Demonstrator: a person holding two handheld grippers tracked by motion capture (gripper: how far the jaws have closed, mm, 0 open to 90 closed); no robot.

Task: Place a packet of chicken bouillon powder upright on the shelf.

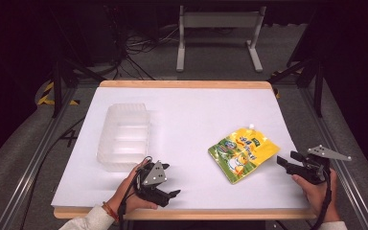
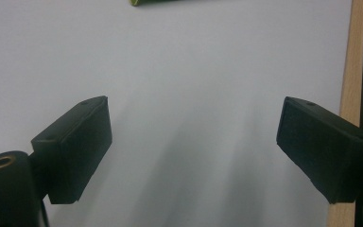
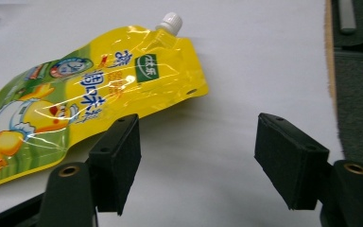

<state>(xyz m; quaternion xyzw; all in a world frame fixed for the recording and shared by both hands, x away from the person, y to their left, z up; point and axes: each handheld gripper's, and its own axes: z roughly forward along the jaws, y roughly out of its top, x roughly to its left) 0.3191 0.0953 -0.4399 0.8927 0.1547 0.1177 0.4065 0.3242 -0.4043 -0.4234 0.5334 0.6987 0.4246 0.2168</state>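
High view, clear tray [image 1: 123,136] (nothing inside), yellow spout pouch [image 1: 242,153] beside

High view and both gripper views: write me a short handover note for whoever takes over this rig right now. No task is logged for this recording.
Left gripper: open, holding nothing, low at the near edge of the white table, just in front of the clear plastic container.
Right gripper: open, holding nothing, at the table's right edge, jaws pointing toward the yellow spout pouch.
Pouch: lying flat, right of centre, white cap at its far end, not gripped.
Container: left of centre, looks empty.
Done: nothing visibly handled.
Left: likely grasping the pouch and perhaps moving it to the container, though that is a guess.
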